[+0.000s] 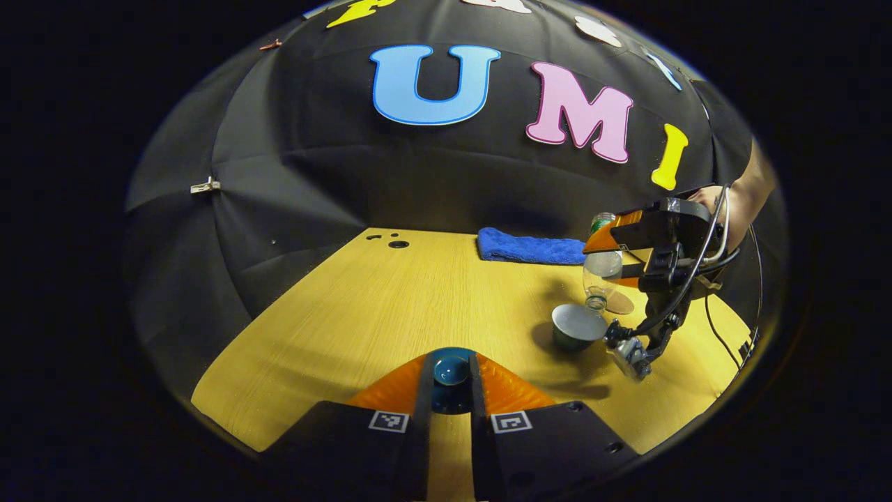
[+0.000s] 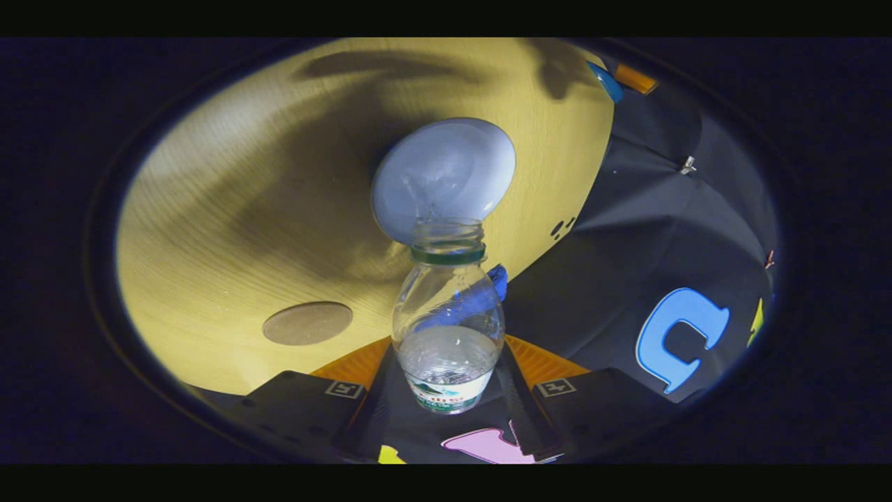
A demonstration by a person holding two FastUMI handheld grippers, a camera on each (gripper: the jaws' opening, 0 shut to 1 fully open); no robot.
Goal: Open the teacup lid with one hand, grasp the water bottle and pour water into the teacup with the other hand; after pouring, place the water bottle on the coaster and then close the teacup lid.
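Gripping the dark teal teacup lid [image 1: 451, 369] by its round knob, the left gripper [image 1: 451, 390] has its fingers drawn narrow, one on each side of the knob, low and near in the left gripper view. The lid is held above the light wooden tabletop [image 1: 362, 314], well apart from the cup.

The right gripper [image 2: 449, 390] clamps the clear plastic water bottle [image 2: 448, 321] at its lower body, both fingers pressed against the labelled section. The bottle is uncapped and tipped steeply, with its mouth directly over the open round teacup with a pale interior [image 2: 444, 178]. In the right gripper view, some water sits in the bottle against the labelled end; whether water is leaving the mouth cannot be told.

In the left gripper view, the teacup [image 1: 577, 326] stands upright on the table to the right, and the bottle [image 1: 602, 268] is inverted just above its rim, held by the right gripper [image 1: 631, 244] with a person's hand [image 1: 718, 202] behind it.

The round brown coaster [image 2: 307, 323] lies flat on the table, near the cup and bare. A folded blue cloth [image 1: 529, 247] lies at the far edge of the table against the booth wall.
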